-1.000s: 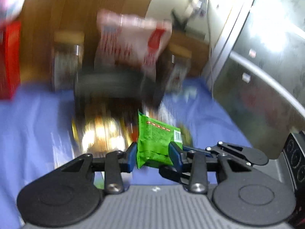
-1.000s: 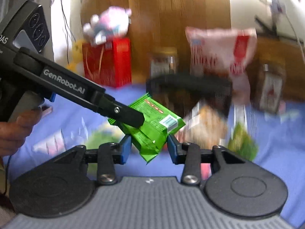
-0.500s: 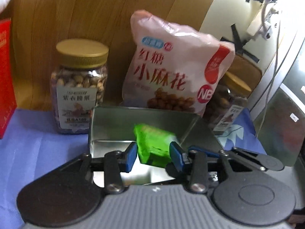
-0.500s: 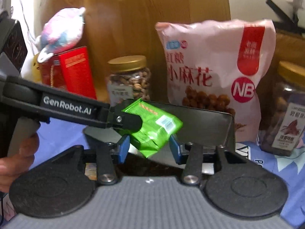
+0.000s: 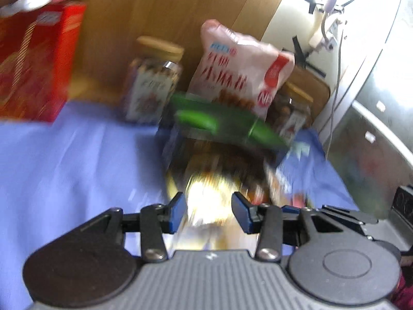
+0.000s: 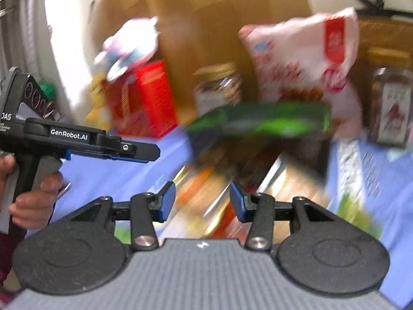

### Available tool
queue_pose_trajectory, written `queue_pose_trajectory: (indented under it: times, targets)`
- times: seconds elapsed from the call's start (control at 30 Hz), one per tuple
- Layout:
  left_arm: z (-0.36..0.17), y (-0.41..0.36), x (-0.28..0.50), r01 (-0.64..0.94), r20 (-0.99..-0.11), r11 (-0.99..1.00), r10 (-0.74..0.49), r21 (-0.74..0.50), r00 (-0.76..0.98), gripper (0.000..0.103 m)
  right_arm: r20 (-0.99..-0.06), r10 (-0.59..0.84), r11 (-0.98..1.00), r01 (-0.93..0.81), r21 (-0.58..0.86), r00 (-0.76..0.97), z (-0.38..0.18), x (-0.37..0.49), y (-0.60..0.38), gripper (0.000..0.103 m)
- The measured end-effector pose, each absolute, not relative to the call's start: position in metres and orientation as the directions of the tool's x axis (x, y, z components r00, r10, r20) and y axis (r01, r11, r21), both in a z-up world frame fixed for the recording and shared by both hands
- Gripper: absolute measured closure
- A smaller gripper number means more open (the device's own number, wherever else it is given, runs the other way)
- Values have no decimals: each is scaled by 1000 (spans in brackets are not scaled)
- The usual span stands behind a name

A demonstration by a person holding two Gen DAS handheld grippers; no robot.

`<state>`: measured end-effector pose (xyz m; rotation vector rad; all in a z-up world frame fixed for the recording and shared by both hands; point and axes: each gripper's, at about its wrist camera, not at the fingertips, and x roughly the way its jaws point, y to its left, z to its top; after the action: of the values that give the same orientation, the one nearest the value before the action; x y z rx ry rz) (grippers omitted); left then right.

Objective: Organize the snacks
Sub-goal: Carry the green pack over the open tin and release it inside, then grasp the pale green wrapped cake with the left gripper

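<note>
- Standing apart with nothing between them: blue-padded fingers of the left gripper [image 5: 208, 211], having just been opening, no pad pressing on anything.
- Likewise standing apart and gripping nothing: blue-padded fingers of the right gripper [image 6: 202, 201], having opened within the last second.
- Blurring as a green streak: the small green foil snack packet [image 5: 227, 124], well ahead of the left fingers and free of them, at the far rim of the dark metal tin [image 5: 180, 165]; whether falling or already resting on that rim, cannot tell through the smear.
- Showing the same in the right wrist view: green packet [image 6: 260, 121] ahead of and above the right fingers, at the tin's back edge.
- Probably dropping the packet into the tin, hence both pairs of fingers parted; other blurred wrappers seemingly lying inside the tin already.
- Standing behind the tin against the wooden board: pink printed snack bag [image 5: 240, 69] and gold-lidded clear nut jar [image 5: 152, 77]; red cardboard box [image 5: 33, 59] off to the left, all on the blue-clothed worktop [image 5: 77, 160].
- Gripping the left tool's handle in the right view: a hand [image 6: 33, 196].
</note>
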<state>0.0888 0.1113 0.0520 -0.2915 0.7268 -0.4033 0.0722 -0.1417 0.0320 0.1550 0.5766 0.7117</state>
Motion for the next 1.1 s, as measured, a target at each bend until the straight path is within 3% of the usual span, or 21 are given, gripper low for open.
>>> queue_pose_trajectory:
  times: [0.17, 0.27, 0.4, 0.5, 0.7, 1.1]
  targets:
    - [35, 121, 47, 243, -605, 874, -469, -420, 643, 62, -489, 729, 668, -653, 358, 478, 18, 29, -106, 49]
    - [22, 122, 33, 237, -614, 858, -497, -456, 613, 62, -530, 696, 678, -686, 263, 485, 16, 14, -83, 40]
    - [1, 125, 23, 202, -628, 845, -508, -495, 589, 60, -576, 636, 695, -705, 138, 514, 11, 4, -62, 39]
    - [-2, 125, 22, 207, -608, 820, -542, -533, 580, 61, -561, 623, 687, -724, 60, 545, 7, -4, -52, 40]
    - [7, 121, 18, 213, -579, 820, -534, -531, 616, 61, -542, 594, 726, -687, 43, 594, 9, -5, -55, 46]
    - [92, 82, 84, 378, -455, 824, -554, -422, 697, 62, -373, 535, 824, -565, 34, 758, 60, 62, -84, 53]
